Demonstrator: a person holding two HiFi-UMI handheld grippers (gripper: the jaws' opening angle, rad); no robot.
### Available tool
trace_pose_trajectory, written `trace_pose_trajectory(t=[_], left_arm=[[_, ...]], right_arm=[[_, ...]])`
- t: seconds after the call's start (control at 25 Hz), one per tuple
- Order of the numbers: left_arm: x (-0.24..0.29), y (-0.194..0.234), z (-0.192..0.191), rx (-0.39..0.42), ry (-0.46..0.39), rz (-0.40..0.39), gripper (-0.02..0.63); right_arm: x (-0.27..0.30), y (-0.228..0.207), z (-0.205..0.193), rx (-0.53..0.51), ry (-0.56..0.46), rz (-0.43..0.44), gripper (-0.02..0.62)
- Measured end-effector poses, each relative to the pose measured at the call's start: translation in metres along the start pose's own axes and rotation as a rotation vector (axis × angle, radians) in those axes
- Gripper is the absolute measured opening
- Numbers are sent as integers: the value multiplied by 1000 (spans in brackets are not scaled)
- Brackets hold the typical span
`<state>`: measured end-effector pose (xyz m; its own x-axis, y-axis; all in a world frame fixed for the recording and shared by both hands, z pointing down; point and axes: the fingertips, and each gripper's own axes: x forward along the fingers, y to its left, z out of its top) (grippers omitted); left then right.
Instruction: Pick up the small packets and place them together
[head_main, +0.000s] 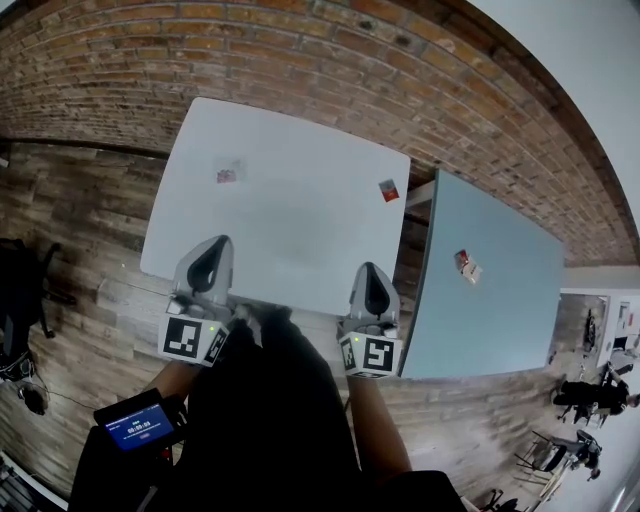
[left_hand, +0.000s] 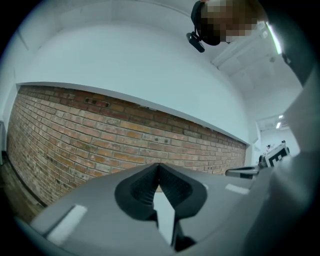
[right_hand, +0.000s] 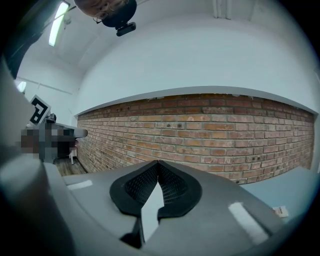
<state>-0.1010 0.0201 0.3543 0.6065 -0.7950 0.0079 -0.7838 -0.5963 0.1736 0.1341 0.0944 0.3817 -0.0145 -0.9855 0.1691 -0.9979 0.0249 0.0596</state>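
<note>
Brick, red-brown and rough, forms the long wall (head_main: 300, 50) at the back, and a weathered wood-plank floor (head_main: 70, 230) spreads below it. On that floor stands a large white rectangular table (head_main: 290, 240). A pale blue-grey rectangular table (head_main: 500, 320) sits just beside its right edge, set at an angle.

Both of the person's forearms reach forward side by side from a dark-clothed body. The left gripper (head_main: 217, 243) points about level over the near edge of the white table, on its left half. Its jaws are clenched tip to tip with nothing between them. The right gripper (head_main: 368, 268) is tipped slightly downward over the same edge, near the table's right corner. Its jaws are pressed together too and hold nothing. A small dark device with a lit blue screen (head_main: 138, 428) sits by the left forearm.

No packet is touched. A small red-and-white packet (head_main: 229, 174) lies on the far left part of the white table, well ahead of the left gripper. A small red square packet (head_main: 389, 189) lies near that table's far right corner, well ahead of the right gripper. A small red-and-cream packet (head_main: 466, 264) lies on the blue-grey table, off to the right of the right gripper and apart from it.
</note>
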Motion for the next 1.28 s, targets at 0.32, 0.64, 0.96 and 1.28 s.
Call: trace_pose_trajectory(t=[0.32,0.64,0.96,1.28], left_arm=[[19,-16,-22,-11,43,30,0],[45,1,-19,-26,58,-7,0],[58,18,-21,-39,71,-19,0],[77,20,-25,-26,79,10,0]], right_arm=[[25,-29,-10,72,38,7,3],[51,-53,-26,56,100,-26,12],[74,-71,-43,45,146,-45,29],[108,-105,-60,61,213,-33,103]])
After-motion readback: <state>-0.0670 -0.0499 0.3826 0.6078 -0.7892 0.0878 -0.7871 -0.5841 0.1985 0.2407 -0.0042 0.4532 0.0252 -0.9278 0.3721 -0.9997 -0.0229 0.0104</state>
